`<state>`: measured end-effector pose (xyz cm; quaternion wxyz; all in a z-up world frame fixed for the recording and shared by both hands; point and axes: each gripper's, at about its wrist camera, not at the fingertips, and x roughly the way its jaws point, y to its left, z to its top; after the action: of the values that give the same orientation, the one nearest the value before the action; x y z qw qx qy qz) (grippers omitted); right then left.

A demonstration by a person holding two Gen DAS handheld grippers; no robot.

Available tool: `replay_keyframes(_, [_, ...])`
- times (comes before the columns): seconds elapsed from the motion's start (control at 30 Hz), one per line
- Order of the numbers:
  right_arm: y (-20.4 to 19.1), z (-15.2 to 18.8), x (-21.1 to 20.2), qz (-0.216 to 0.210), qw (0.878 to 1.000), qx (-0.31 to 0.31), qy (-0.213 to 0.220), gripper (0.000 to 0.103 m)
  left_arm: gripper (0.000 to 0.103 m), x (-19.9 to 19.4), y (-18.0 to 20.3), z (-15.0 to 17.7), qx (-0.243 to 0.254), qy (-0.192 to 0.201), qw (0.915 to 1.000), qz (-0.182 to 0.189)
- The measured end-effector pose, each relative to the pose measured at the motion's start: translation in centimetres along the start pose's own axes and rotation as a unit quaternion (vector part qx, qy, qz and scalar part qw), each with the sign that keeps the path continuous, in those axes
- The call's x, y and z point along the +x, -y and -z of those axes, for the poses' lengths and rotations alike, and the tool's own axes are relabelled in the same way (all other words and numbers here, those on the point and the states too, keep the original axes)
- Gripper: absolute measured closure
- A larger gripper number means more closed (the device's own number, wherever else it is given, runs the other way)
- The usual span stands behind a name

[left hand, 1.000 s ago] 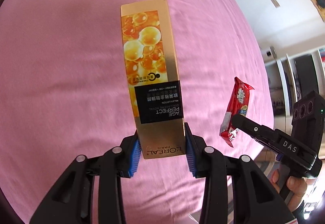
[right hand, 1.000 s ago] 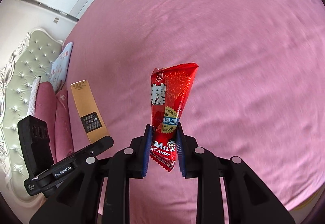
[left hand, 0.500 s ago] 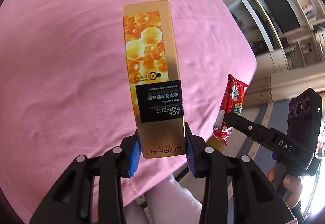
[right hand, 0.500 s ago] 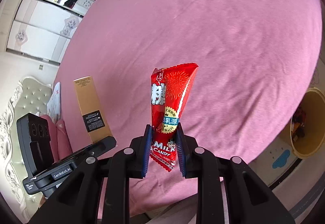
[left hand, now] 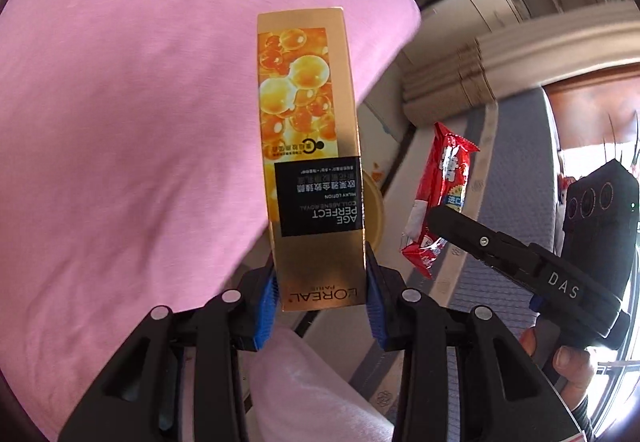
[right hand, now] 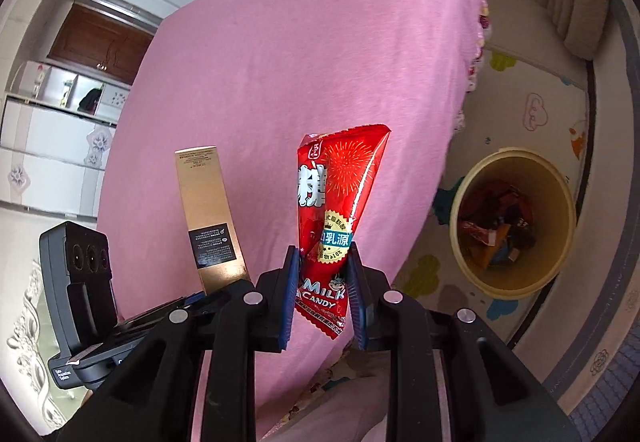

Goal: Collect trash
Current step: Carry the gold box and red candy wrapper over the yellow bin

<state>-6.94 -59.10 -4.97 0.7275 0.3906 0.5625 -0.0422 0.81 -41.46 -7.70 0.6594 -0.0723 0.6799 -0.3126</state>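
One view only, right wrist: yellow bin [right hand: 560, 274] holding wrappers [right hand: 496, 230].

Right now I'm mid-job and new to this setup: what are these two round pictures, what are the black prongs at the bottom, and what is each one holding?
Each picture comes from a fisheye camera mounted on a hand-held gripper, looking forward along its two black fingers; a person carries one in each hand, and there is no robot arm. In the left wrist view, the left gripper is shut on a tall gold lotion box, with the other gripper beside it. In the right wrist view, the right gripper is shut on a red candy wrapper. Behind both lies a bed with a pink sheet; nothing lies on the part shown. On the floor stands a yellow bin with wrappers already inside.
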Motion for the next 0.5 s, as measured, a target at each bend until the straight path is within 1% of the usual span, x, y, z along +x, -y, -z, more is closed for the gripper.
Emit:
replay_keyframes(0.13, [6.1, -0.8, -1.2, 0.014, 0.999, 0.043, 0.004, 0.080, 0.066, 5.2, 4.6, -2.4, 0.024, -0.034, 0.9991, 0.006])
replay_keyframes(0.23, [10.4, -1.2, -1.9, 0.017, 0.997, 0.078, 0.007, 0.080, 0.066, 8.6, 7.3, -3.7, 0.047, -0.058, 0.9972, 0.003])
replay_keyframes(0.37, [14.7, -1.2, -2.0, 0.027, 0.994, 0.101, 0.001, 0.080, 0.066, 13.0, 10.6, -5.1, 0.079, -0.092, 0.9926, -0.001])
replay_keyframes(0.5, [18.7, -1.0, -2.0, 0.030, 0.991, 0.127, -0.003, 0.080, 0.066, 16.6, 12.6, -5.6, 0.090, -0.119, 0.9888, -0.009])
